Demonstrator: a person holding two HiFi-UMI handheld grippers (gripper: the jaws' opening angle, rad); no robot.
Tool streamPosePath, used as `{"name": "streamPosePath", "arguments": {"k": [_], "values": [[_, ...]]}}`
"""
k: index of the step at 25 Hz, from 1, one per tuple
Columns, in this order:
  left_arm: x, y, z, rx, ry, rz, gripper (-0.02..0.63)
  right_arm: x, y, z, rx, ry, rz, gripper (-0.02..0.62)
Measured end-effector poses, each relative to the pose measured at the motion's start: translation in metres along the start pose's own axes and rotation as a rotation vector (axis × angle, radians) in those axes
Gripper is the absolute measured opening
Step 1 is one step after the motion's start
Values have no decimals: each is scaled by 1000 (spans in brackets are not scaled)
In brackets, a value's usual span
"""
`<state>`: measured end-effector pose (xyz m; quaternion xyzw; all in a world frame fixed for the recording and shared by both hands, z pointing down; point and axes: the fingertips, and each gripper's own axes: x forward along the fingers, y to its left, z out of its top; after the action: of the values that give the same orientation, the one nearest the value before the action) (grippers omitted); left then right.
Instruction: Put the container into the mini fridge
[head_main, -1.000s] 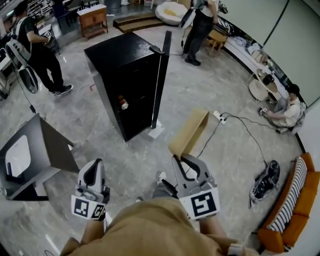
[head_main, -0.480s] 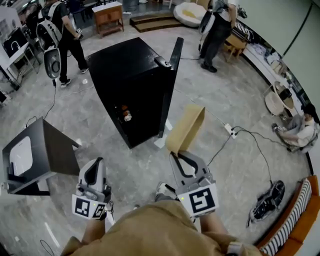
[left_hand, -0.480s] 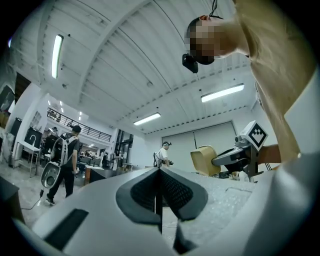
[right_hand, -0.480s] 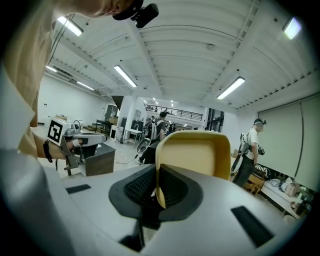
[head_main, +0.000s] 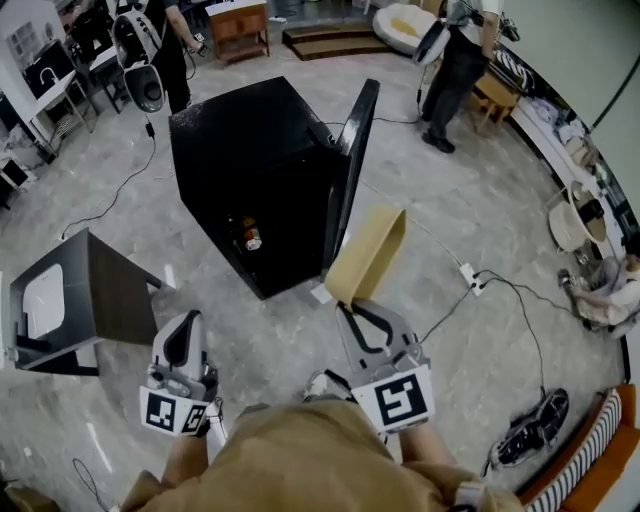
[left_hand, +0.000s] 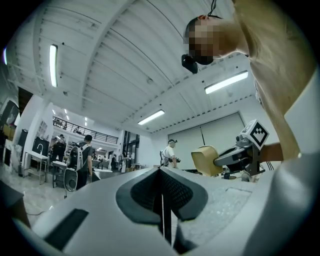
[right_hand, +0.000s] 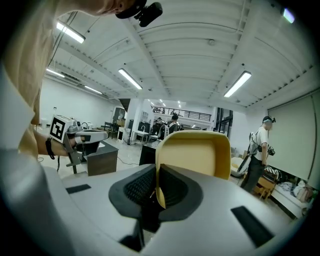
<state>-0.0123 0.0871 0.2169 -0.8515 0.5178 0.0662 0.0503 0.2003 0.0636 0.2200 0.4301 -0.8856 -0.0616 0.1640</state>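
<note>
Right tongs (head_main: 350, 306) still gripping container (head_main: 368, 255), mini fridge (head_main: 255, 150) — door (head_main: 352, 165) open — closer

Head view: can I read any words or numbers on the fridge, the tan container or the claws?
No words or numbers can be read.
On the left claw and right claw: only black-and-white square patterns, no letters.
On the small item in the mini fridge: label too small.
On the tan container: nothing.

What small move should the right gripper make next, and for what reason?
Probably carry the right gripper forward and leftward, around the open door toward the mini fridge opening. It is shut on the tan container, which is outside the fridge, on the door's right.
</note>
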Motion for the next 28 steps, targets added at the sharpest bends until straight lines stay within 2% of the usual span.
{"name": "streamPosePath", "arguments": {"k": [6,13,22,28], "values": [[13,0,2,39,15,37,2,11,-25,-11,-4,2,26,12],[20,16,-3,42,27,64,2,39,-18,-9,0,3,80,12],[54,65,-32,19,41,14,2,101,-7,3,-8,49,93,12],[80,85,-47,-7,46,-36,2,136,0,-4,-36,119,112,12]]}}
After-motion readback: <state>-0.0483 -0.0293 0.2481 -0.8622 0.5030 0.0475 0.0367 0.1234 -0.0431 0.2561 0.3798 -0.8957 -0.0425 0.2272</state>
